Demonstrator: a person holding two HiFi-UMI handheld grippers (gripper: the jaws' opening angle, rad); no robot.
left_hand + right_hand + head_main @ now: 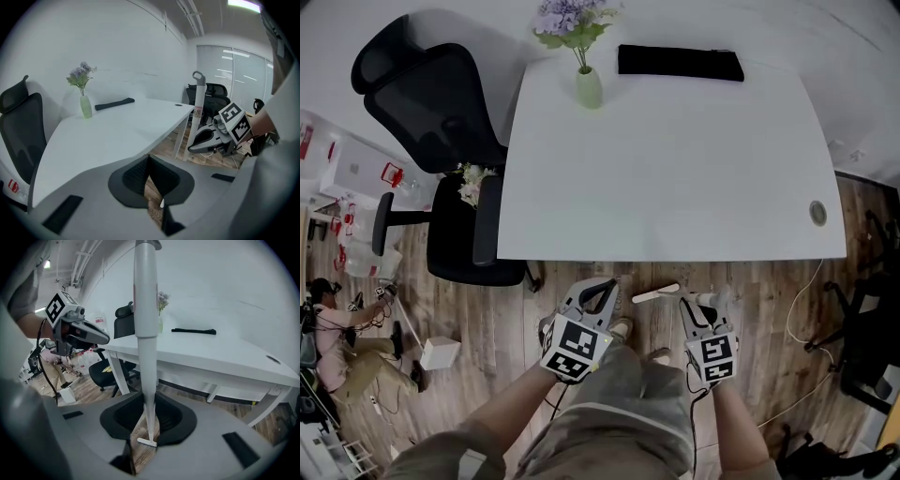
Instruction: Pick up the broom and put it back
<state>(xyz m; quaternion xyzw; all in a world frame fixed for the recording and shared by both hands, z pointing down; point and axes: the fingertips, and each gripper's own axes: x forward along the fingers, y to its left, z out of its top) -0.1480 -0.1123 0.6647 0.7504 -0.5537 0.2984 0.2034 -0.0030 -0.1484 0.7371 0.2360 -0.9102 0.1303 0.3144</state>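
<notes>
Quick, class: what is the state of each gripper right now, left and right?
Left gripper: tongs closed, nothing between them.
Right gripper: tongs closed on the slim white broom handle.

The broom (145, 310) looks smooth white plastic, the table (675, 169) matt white, the floor (502, 323) grained wood planks.

Bright, even light from a ceiling lamp (243, 3); strong fisheye bending (dark vignetted corners), faint shadows.

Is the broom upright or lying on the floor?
Upright: the broom stands vertical in the right gripper, whose jaws clamp its handle.
</notes>
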